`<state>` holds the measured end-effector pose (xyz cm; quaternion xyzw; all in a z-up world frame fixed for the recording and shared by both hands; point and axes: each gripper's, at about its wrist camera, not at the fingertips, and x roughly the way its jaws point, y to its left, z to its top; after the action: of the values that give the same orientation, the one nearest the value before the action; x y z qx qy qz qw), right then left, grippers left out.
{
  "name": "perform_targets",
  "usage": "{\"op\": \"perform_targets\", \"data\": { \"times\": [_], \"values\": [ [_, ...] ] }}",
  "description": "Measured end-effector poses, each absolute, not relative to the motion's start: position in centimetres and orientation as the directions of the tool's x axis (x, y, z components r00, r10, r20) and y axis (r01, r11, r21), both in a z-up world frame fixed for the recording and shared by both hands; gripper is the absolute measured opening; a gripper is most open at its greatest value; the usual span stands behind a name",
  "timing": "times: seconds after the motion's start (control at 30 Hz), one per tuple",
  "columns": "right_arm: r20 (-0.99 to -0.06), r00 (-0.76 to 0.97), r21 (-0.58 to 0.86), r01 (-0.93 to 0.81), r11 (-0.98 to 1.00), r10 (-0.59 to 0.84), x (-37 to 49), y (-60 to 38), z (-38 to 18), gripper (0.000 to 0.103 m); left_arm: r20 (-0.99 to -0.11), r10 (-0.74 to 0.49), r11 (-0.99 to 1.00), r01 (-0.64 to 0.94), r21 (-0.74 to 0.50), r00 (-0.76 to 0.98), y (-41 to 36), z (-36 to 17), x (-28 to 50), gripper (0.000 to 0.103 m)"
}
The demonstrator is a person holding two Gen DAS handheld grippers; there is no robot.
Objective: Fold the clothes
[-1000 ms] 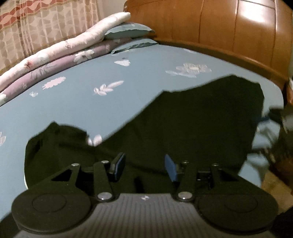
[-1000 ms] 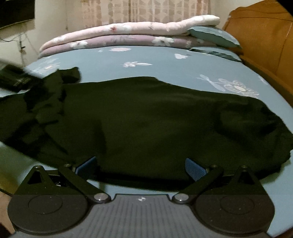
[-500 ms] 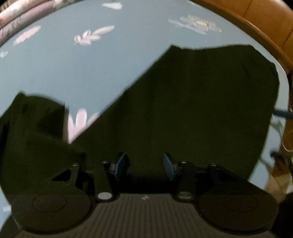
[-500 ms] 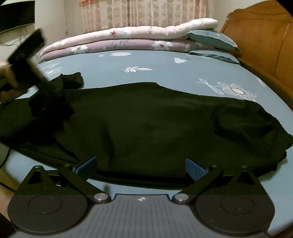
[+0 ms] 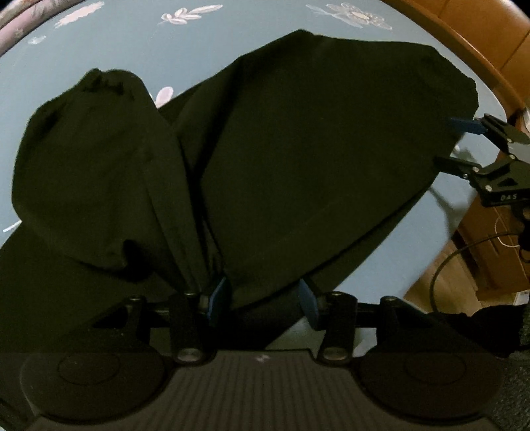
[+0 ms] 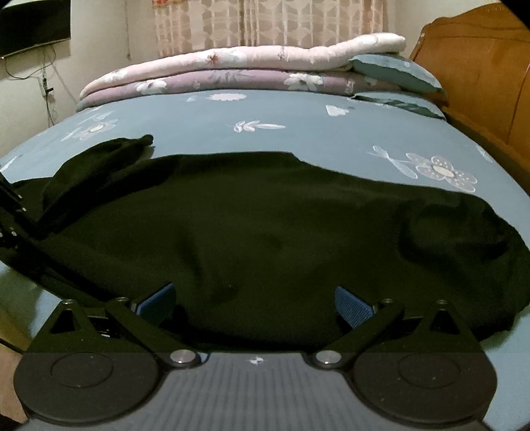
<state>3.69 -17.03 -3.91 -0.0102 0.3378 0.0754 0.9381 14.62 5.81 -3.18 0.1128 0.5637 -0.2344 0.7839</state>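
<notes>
A black garment (image 5: pixel 298 149) lies spread on the blue flowered bedsheet (image 5: pixel 116 39), with one part bunched into a hump (image 5: pixel 92 172) at the left. My left gripper (image 5: pixel 263 300) points steeply down at the garment's near edge. Its jaws are opening, and a fold of the black cloth lies between the blue pads (image 5: pixel 218 298) without being pinched. My right gripper (image 6: pixel 255 305) stands wide open and low at the garment's (image 6: pixel 265 232) other edge, the cloth's border between its fingers. In the left wrist view the right gripper (image 5: pixel 455 144) shows at the far right.
Folded quilts (image 6: pixel 232 63) and pillows (image 6: pixel 394 73) are stacked along the far side of the bed. A wooden headboard (image 6: pixel 480 66) bounds the right. Beyond the bed's edge are the wooden floor and a black cable (image 5: pixel 444 265). A dark screen (image 6: pixel 33 26) hangs on the wall.
My left gripper has tipped downward and sunk to the garment's near edge, where cloth now lies between its fingers. The garment's left part has bunched up. The right gripper has stayed put.
</notes>
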Motion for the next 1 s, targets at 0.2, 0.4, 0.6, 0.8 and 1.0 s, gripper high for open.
{"op": "perform_targets", "data": {
  "times": [0.2,0.4,0.6,0.8,1.0],
  "values": [
    [-0.598,0.786,0.064,-0.152,0.986,0.16,3.6,-17.6,-2.7,0.103,-0.894,-0.302,0.841,0.535,-0.086,0.331,4.0,-2.1,17.1,0.054],
    [-0.626,0.771,0.086,-0.084,0.993,0.12,5.5,-18.3,-3.5,0.103,-0.91,-0.283,0.837,0.541,-0.08,0.304,2.8,-5.1,18.5,0.053],
    [-0.654,0.746,0.099,-0.079,0.992,0.125,4.6,-18.8,-4.9,0.103,-0.915,-0.232,0.846,0.533,-0.023,0.329,4.2,-5.1,14.2,0.058],
    [-0.635,0.762,0.093,-0.088,0.992,0.128,5.2,-18.6,-4.3,0.103,-0.887,-0.232,0.85,0.526,0.014,0.398,4.7,-3.8,13.2,0.059],
    [-0.61,0.779,0.071,-0.125,0.99,0.142,6.0,-17.0,-3.5,0.103,-0.833,-0.225,0.843,0.53,0.094,0.505,4.3,-1.4,15.7,0.056]
  ]
}}
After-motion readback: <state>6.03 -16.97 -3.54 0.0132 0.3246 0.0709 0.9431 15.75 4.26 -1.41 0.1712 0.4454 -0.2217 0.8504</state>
